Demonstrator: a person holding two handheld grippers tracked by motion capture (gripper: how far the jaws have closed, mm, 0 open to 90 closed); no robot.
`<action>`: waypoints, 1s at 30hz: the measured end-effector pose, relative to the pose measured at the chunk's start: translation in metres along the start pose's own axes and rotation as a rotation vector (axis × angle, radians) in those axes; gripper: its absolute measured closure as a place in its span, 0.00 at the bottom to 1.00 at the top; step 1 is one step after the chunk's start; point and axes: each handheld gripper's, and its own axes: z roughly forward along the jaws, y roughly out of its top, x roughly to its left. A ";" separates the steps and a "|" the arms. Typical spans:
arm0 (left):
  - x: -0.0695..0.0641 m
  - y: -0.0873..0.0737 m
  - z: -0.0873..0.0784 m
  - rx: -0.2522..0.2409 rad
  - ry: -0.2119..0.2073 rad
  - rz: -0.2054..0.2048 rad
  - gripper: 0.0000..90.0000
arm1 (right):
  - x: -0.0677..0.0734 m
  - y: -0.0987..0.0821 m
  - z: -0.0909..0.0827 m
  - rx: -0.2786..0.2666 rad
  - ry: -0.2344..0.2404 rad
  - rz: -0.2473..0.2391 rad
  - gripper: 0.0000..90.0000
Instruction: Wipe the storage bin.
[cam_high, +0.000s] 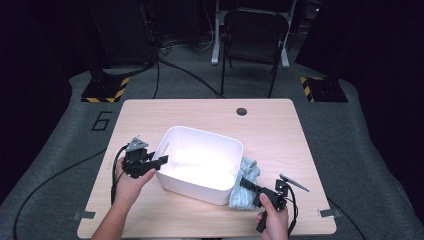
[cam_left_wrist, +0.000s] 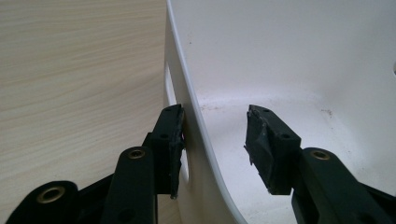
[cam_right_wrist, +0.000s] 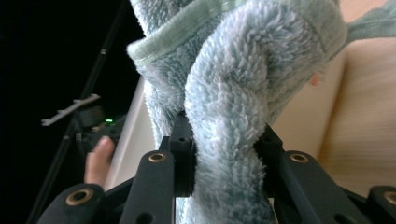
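1. One white rectangular plastic tub with rounded corners stands near the middle of the one pale wood-grain table. One fluffy pale blue fleece cloth lies bunched on the table, touching the tub's right-hand wall. There are two hand-held grippers, one in each of the person's hands.

2. The tub is smooth, thin-walled and glossy, with a slot-shaped handle opening in its left wall; a few small specks mark its floor. The cloth is thick and deep-piled, with a flatter stitched hem along one edge. The table top is flat with rounded corners and has one small round dark hole near its far edge.

3. The left hand-held gripper straddles the tub's left wall by the handle slot: its outer pad lies against the outside of the wall, while the inner pad stands clear inside the tub, so the jaws are partly apart and not clamping.

4. The right hand-held gripper has its jaws closed on a thick fold of the cloth, the pile bulging between and above the pads, at the tub's right side.
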 end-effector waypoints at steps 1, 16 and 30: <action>0.000 0.000 0.000 0.000 0.000 0.000 0.63 | 0.003 0.000 -0.002 -0.001 0.005 -0.006 0.75; -0.007 -0.003 0.000 -0.007 0.067 0.009 0.68 | 0.005 0.003 0.005 -0.037 0.041 -0.023 0.76; -0.003 -0.007 -0.004 -0.018 0.086 -0.008 0.62 | -0.008 0.011 0.023 -0.026 -0.005 -0.022 0.76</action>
